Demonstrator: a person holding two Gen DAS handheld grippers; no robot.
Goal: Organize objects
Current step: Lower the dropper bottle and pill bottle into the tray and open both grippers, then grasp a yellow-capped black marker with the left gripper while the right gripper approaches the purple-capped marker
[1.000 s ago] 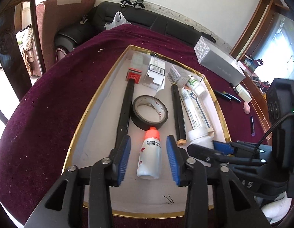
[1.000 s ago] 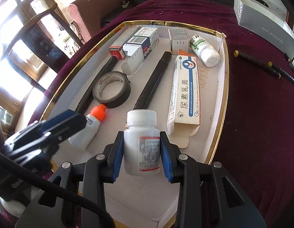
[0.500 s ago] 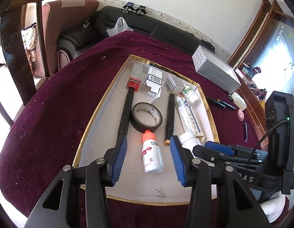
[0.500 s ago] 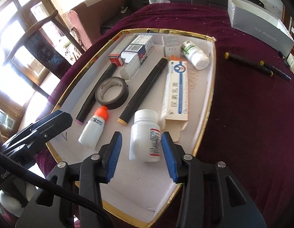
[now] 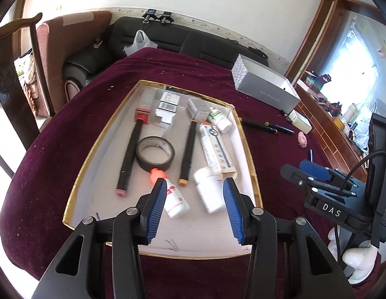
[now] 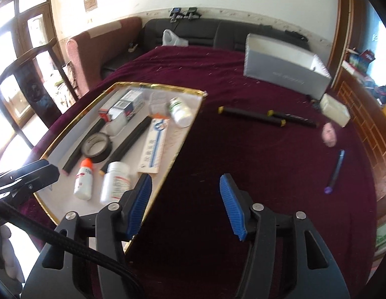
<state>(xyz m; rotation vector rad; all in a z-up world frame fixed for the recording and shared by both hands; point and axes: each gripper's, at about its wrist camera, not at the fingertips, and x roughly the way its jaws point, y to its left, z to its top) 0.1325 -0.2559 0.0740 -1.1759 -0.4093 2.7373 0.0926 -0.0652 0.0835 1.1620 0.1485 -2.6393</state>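
Lying in the gold-rimmed tray (image 5: 247,149), the white pill bottle (image 5: 209,191) is free of both tools. Right gripper (image 6: 185,204) is opening, empty (over the maroon cloth (image 6: 242,154)); left gripper (image 5: 194,209) hangs part open, holding nothing.

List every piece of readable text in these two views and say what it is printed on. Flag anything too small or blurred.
"DAS": white letters on the black body of the right gripper, seen in the left wrist view.
Grey box: faint print on its side, too blurred to read.
Long carton in the tray: printed characters, too small to read.
Bottle labels, barcode boxes and tape roll: print unreadable.
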